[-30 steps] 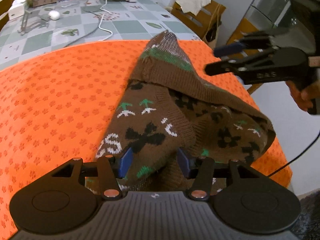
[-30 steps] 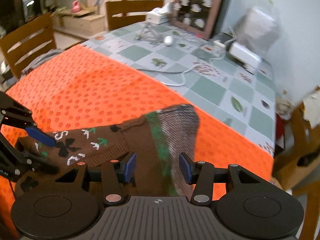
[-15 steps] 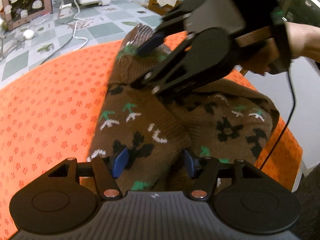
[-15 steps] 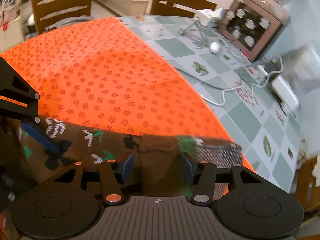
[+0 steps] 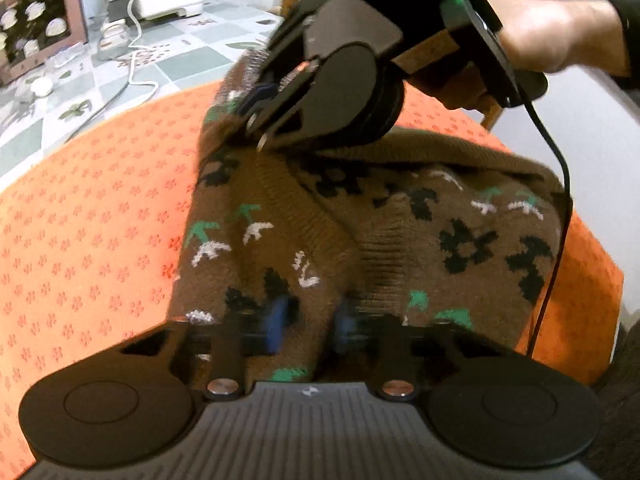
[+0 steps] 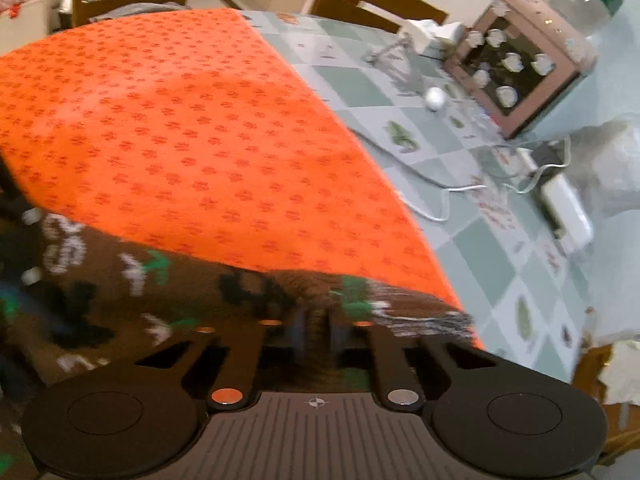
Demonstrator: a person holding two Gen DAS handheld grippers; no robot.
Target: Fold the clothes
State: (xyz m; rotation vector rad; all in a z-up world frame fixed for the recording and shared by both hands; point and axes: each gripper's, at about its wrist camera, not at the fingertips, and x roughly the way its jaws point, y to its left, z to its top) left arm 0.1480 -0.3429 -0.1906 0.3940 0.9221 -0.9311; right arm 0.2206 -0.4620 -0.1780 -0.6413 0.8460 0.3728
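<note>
Left wrist view: both grippers pinch a brown patterned sweater (image 5: 400,216) bunched on the orange cloth (image 5: 100,208).

Left gripper (image 5: 308,324) and right gripper (image 6: 316,330) have just been closing, knit pinched between near-shut jaws. Folding has barely begun; no neat fold shows. Motion blur hides the fingertips and the sweater's near edge.

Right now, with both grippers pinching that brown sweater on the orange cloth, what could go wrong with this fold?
1. The left gripper and right gripper have just closed on bunched knit of the brown sweater; each may hold several layers or only a thin pinch, so the fold could drag crooked or slip.
2. The black cable trails across the sweater and could snag.
3. The sweater lies near the edge of the orange cloth; a pull could slide it off.
</note>
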